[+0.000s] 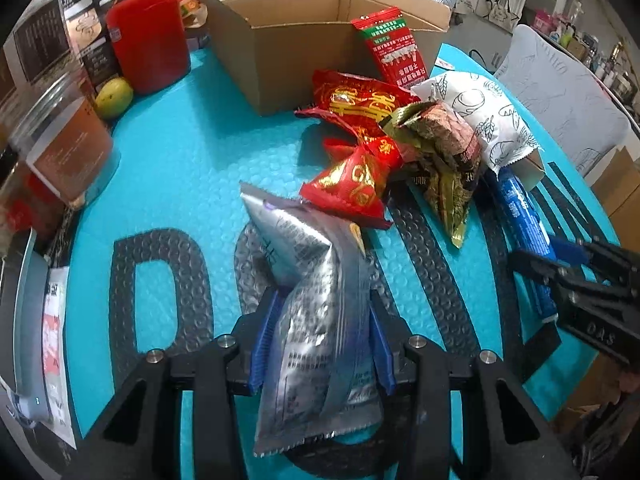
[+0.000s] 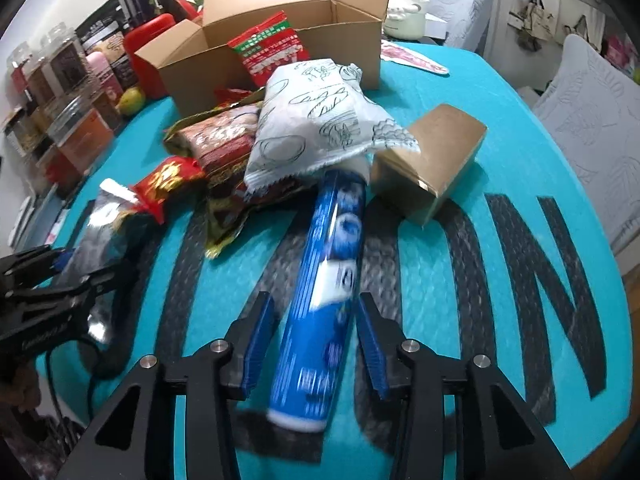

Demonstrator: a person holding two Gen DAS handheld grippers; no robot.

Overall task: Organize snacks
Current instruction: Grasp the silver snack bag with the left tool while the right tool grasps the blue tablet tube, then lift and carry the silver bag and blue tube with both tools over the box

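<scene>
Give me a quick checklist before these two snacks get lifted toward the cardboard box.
1. Left gripper fingers pressed on the silver pouch: ok.
2. Right gripper closed on the blue cookie tube: not ok, gaps either side.
3. Cardboard box flaps open: ok.
4. Tube's far end free: not ok, tucked under the white bread packet.
5. Room inside the box: cannot tell.

Place: a lived-in home room is showing, crowded with household goods.
Table: a teal mat (image 2: 500, 128) is covering it, with snacks piling up by a cardboard box (image 2: 276, 40).
At 10 o'clock: food jars (image 2: 68, 92) are standing in rows.
At 12 o'clock: a white kettle-like appliance (image 2: 404, 4) is sitting.
At 2 o'clock: quilted cushions (image 2: 592, 120) are resting; tote bags (image 1: 500, 8) are hanging.
</scene>
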